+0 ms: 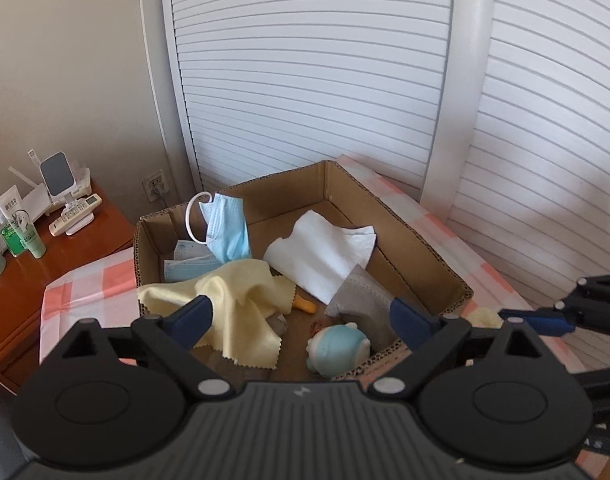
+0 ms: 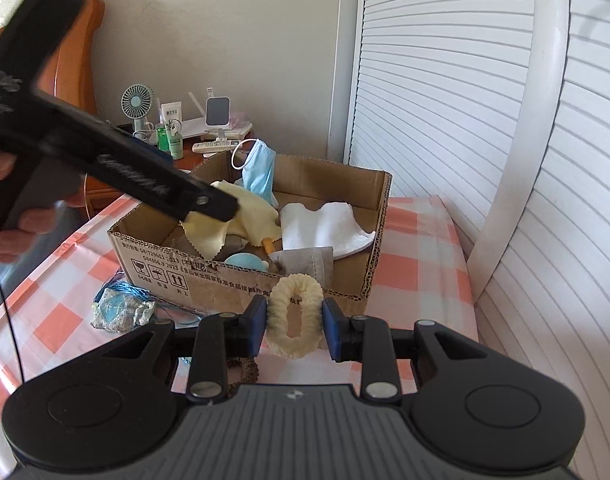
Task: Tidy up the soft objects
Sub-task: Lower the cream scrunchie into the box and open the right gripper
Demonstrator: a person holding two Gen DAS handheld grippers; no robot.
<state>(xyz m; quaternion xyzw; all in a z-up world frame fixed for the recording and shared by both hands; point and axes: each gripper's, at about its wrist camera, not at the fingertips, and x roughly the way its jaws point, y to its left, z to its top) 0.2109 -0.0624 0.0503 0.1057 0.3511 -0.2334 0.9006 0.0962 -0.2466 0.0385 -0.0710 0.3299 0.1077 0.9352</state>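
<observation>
An open cardboard box (image 1: 421,248) (image 2: 241,284) stands on the checked cloth. In it lie a yellow cloth (image 1: 241,300), a white cloth (image 1: 321,256), blue face masks (image 1: 225,228), a grey cloth (image 1: 365,300) and a blue-and-white soft toy (image 1: 339,350). My left gripper (image 1: 301,320) is open and empty, hovering over the box's near side; it also shows in the right wrist view (image 2: 209,204). My right gripper (image 2: 293,326) is shut on a cream fluffy hair scrunchie (image 2: 295,316), just in front of the box's near wall. Its blue fingertips (image 1: 545,322) show in the left wrist view.
A crumpled blue mask or wrapper (image 2: 121,308) lies on the cloth left of the box. A brown scrunchie (image 2: 245,372) lies under my right gripper. A wooden nightstand (image 1: 65,248) holds bottles, a remote and a fan. White slatted doors (image 1: 325,80) stand behind.
</observation>
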